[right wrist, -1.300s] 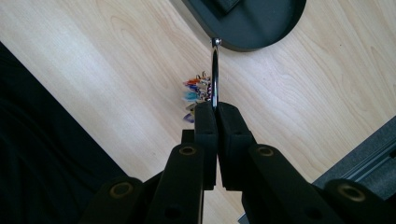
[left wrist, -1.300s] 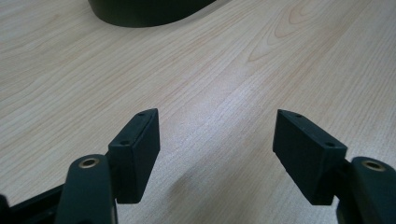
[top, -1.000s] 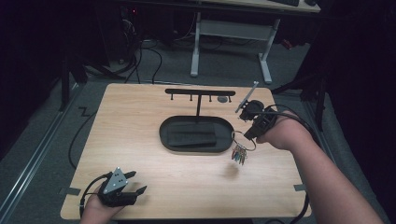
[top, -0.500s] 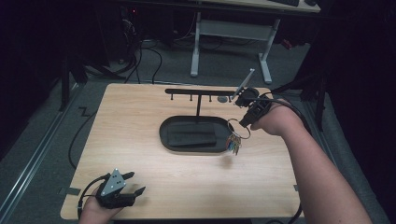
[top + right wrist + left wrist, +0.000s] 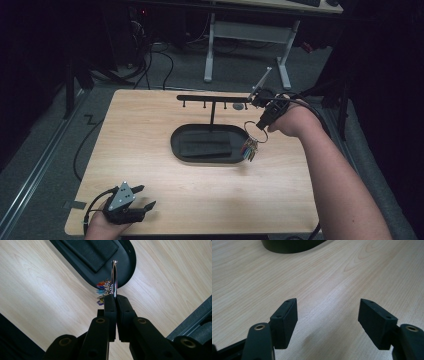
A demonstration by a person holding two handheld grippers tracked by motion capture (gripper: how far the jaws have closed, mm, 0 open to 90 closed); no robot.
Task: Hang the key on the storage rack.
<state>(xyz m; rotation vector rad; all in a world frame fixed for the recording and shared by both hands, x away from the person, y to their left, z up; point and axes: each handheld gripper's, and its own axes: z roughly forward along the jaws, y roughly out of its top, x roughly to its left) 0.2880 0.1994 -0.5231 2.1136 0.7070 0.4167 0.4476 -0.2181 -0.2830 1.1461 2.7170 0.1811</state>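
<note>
Key ring point(image 5: 255, 131) hangs clamped in the right gripper point(image 5: 262, 123), above the tray's point(image 5: 180, 145) right end. Left gripper point(image 5: 141, 197) rests near the table's point(image 5: 150, 115) front edge, jaws apart. Hanging it well means presenting the ring's opening squarely to a hook on the rack point(image 5: 212, 98).

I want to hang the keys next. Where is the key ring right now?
In the high view the key ring hangs from the shut right gripper, right of centre, above the right end of the black tray, below the hook rack.

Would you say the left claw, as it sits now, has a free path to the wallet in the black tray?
Probably yes. The left claw is open and empty, with bare table between it and the tray; the wallet lies uncovered, the right claw holding the key ring off to its side.
</note>
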